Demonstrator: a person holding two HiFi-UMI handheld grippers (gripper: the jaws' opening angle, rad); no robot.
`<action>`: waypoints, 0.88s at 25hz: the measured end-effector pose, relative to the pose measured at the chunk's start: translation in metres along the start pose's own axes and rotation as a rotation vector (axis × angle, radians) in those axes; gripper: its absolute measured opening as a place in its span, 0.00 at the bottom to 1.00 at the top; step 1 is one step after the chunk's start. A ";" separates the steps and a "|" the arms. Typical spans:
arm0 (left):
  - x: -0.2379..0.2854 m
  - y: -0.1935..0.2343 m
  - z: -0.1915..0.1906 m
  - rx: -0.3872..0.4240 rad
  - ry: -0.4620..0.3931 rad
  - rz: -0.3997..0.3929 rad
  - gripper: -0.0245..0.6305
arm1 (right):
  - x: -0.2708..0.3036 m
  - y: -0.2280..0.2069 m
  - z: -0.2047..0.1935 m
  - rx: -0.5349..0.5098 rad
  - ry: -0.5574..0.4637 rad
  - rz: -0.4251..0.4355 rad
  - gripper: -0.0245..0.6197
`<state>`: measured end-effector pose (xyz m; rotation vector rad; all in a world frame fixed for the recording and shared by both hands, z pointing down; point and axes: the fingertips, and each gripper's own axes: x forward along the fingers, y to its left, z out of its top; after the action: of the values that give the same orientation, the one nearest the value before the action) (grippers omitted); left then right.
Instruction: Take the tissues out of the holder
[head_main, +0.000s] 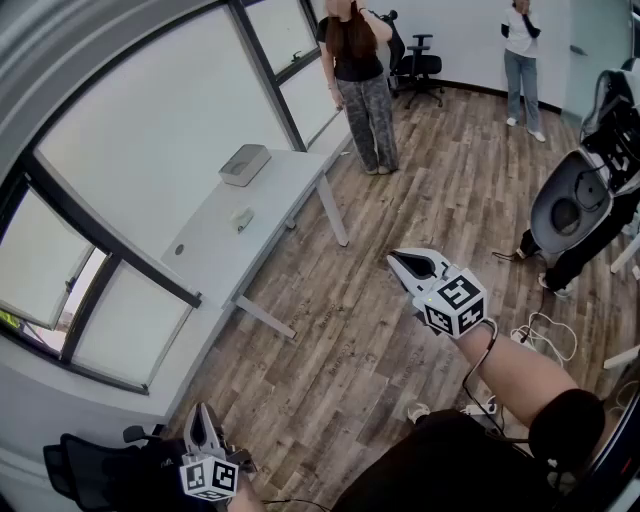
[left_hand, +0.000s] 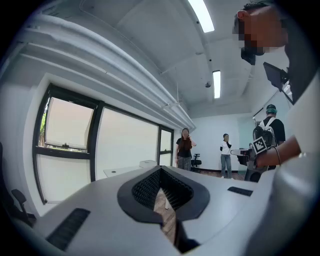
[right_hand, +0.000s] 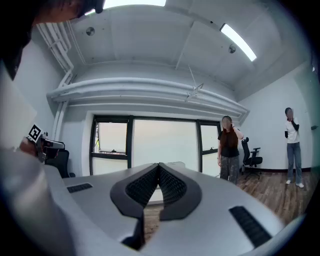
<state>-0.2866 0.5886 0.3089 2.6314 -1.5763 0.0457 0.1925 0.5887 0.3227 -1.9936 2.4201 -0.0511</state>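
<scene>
Well ahead of both pairs of jaws, the tissue holder (head_main: 245, 165) sits on the white desk (head_main: 290, 185) by the window; the left gripper (head_main: 201, 412) and right gripper (head_main: 396, 260) are both clenched on nothing; the holder is a shallow, pale grey oblong; only the head view shows its top, the gripper views merely a pale sliver above the jaw tips.
</scene>
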 end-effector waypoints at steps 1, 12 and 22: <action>-0.001 0.003 0.001 -0.001 -0.008 0.007 0.04 | 0.003 0.000 0.000 0.000 -0.003 0.006 0.04; 0.031 0.009 0.000 -0.060 -0.026 0.051 0.04 | -0.022 -0.047 -0.007 0.015 -0.088 -0.056 0.04; 0.072 -0.008 -0.003 -0.102 -0.044 0.082 0.04 | 0.060 -0.042 -0.032 0.198 -0.010 0.056 0.04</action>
<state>-0.2455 0.5298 0.3156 2.5076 -1.6528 -0.0856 0.2211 0.5224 0.3573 -1.8367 2.3586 -0.2691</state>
